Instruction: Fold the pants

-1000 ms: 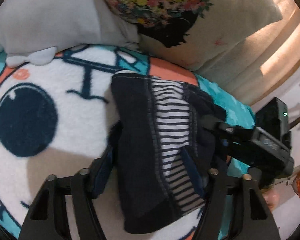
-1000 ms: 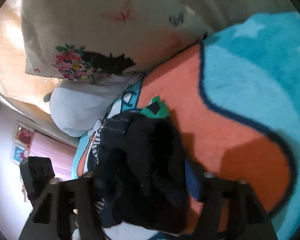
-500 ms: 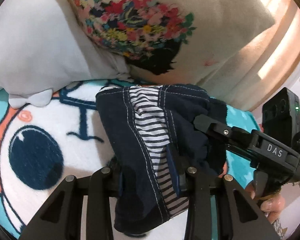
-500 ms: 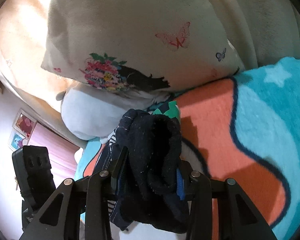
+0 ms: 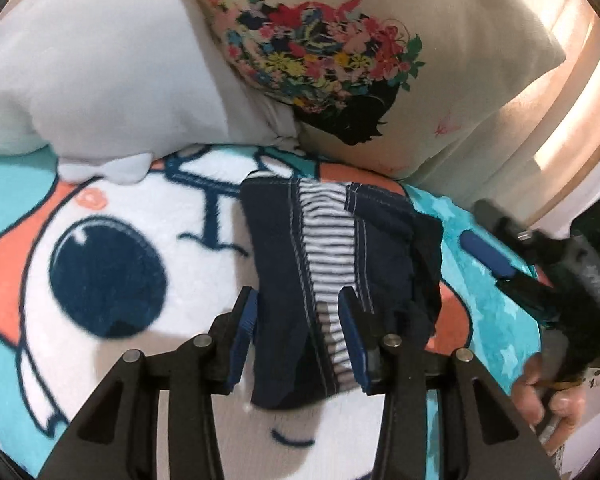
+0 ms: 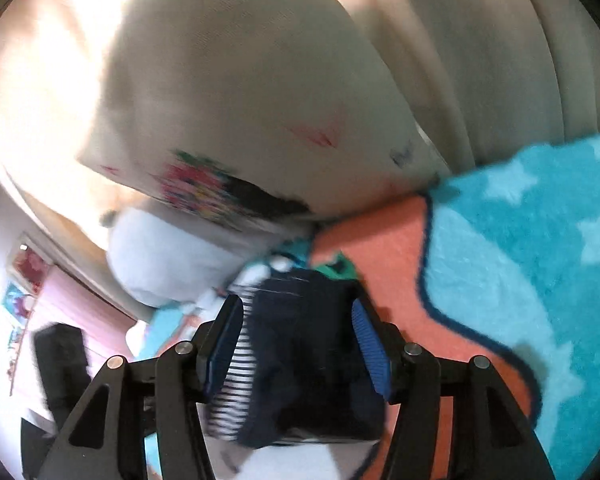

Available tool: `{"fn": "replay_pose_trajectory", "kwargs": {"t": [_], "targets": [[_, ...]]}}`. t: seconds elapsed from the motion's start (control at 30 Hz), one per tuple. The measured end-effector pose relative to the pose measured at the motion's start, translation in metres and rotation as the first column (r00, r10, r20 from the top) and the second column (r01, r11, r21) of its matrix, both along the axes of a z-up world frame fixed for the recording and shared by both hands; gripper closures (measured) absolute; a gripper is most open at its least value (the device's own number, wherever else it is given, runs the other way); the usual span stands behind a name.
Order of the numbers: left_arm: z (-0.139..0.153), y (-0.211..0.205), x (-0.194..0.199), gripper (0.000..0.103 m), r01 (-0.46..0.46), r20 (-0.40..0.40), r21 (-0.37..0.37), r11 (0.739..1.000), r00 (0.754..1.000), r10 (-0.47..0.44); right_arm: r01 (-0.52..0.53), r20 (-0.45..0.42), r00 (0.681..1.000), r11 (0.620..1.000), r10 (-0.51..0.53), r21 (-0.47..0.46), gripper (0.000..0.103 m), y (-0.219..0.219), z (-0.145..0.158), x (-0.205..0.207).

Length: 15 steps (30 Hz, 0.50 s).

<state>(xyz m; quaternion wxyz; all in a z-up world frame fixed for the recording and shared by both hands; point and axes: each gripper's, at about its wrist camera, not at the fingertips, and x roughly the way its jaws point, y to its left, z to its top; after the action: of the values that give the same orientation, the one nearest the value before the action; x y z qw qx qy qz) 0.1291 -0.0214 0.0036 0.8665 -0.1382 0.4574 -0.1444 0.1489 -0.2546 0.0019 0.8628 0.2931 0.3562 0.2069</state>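
Observation:
The folded navy pants (image 5: 332,264), with their striped lining showing, lie on the cartoon blanket (image 5: 148,300) just in front of the pillows. My left gripper (image 5: 300,332) hovers over their near end. Its jaws are opening, the cloth lies between the blue pads, and the pads look slack on it. My right gripper (image 5: 500,272) shows at the right, off the side of the pants. In the right wrist view the right gripper (image 6: 296,344) is opening wide. The pants (image 6: 300,352) lie between its pads without touching them.
A grey plush pillow (image 5: 100,68) and a cream pillow with a flower print (image 5: 380,60) lean right behind the pants. A ribbed headboard (image 6: 500,60) rises behind them. A person's hand (image 5: 548,392) grips the right tool. The blanket's teal and orange part (image 6: 520,260) spreads to the right.
Half a second ago both grippers were shut on the bunched pants. Now both jaws stand wider, the pants lie flatter on the blanket, and the right gripper has drawn off to the side.

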Motion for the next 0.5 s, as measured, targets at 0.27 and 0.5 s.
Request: {"fn": "replay_pose_trajectory", "kwargs": {"t": [0.27, 0.5], "targets": [[-0.028, -0.004, -0.003, 0.061, -0.006, -0.059, 0.054, 0.999, 0.998, 0.009, -0.087, -0.081, 0.992, 0.987, 0.099, 0.133, 0.041, 0.026, -0.04, -0.002], [-0.002, 0.003, -0.03, 0.054, -0.044, 0.02, 0.082, 0.996, 0.999, 0.043, -0.038, -0.016, 0.999, 0.998, 0.039, 0.054, 0.034, 0.014, -0.028, -0.026]]}}
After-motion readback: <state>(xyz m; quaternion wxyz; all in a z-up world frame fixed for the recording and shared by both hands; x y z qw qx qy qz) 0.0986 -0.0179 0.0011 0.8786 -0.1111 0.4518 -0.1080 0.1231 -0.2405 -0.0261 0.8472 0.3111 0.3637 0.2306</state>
